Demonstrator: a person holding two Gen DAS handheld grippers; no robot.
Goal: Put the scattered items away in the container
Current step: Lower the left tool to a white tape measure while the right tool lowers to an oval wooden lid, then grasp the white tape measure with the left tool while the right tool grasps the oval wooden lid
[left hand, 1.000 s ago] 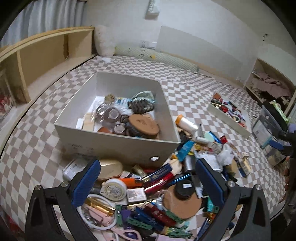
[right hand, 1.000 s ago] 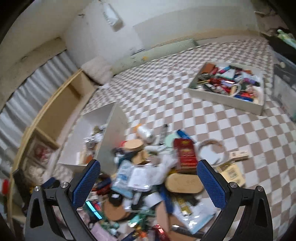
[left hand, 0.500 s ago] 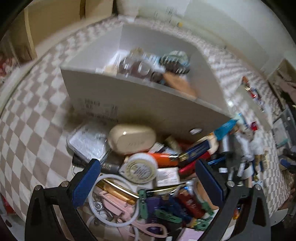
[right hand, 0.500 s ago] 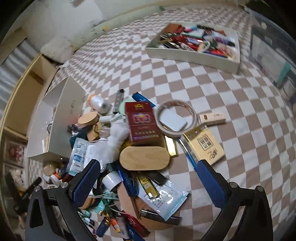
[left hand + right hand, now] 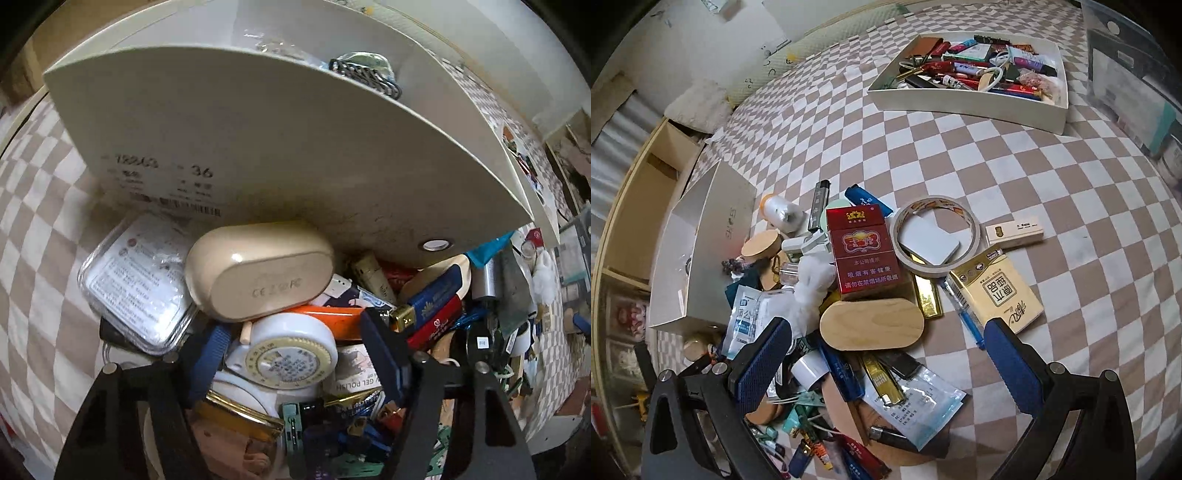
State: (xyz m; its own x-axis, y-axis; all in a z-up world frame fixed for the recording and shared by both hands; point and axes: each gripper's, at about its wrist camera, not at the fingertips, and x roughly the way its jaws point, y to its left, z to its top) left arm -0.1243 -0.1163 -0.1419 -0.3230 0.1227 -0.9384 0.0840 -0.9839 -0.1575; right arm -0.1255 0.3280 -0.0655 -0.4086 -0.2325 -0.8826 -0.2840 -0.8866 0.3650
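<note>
A pile of small items lies on the checked cloth beside the white box (image 5: 258,147), which also shows in the right wrist view (image 5: 701,258). My left gripper (image 5: 295,350) is low in the pile, its blue pads on either side of a round white dial case (image 5: 291,354), close to it; contact is unclear. A cream oval case (image 5: 258,273) and a clear plastic pack (image 5: 136,288) lie just beyond. My right gripper (image 5: 886,358) is open above an oval wooden lid (image 5: 871,325), next to a red cigarette pack (image 5: 862,247) and a tape roll (image 5: 938,236).
A shallow white tray (image 5: 979,107) full of small items stands at the far right. A yellow pack (image 5: 997,291), a white stick (image 5: 1014,232) and a blue pen (image 5: 967,317) lie right of the pile. A wooden shelf (image 5: 639,192) runs along the left.
My left gripper has dropped down into the pile by the box wall and its fingers have narrowed around the round dial case. My right gripper has lowered toward the oval wooden lid, still open.
</note>
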